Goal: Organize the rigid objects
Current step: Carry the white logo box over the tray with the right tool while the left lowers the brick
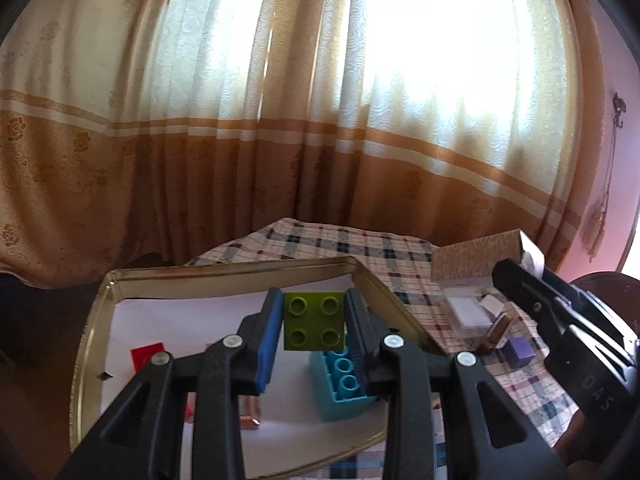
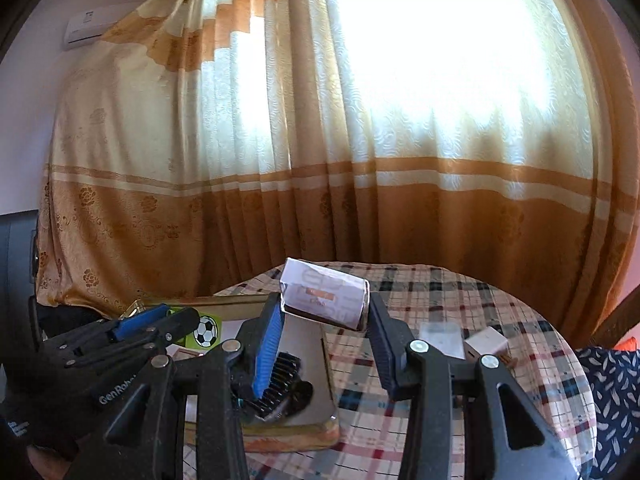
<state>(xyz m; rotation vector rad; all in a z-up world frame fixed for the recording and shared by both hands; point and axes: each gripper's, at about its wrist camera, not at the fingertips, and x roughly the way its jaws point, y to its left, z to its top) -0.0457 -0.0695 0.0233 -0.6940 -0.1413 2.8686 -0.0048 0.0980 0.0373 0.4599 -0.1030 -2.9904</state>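
Left wrist view: the tin tray point(image 1: 224, 270) has bare white floor at its upper left and center left. Lower center, a turquoise brick point(image 1: 340, 380) stands in the way, with a red piece point(image 1: 146, 354) at left. The tray's raised rim fences every side. Right of it, small boxes point(image 1: 468, 312) and a purple cube point(image 1: 520, 352) crowd the checked tablecloth point(image 1: 344, 240).

Right wrist view: the cloth at lower right lies open beyond a white box point(image 2: 486, 342). A black comb point(image 2: 280, 384) occupies the lower-center lid point(image 2: 316, 420).

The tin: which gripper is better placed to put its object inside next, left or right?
Left. The left gripper holds the green brick directly over the tin, above the blue brick. The right gripper, holding the small box, sits beside it.
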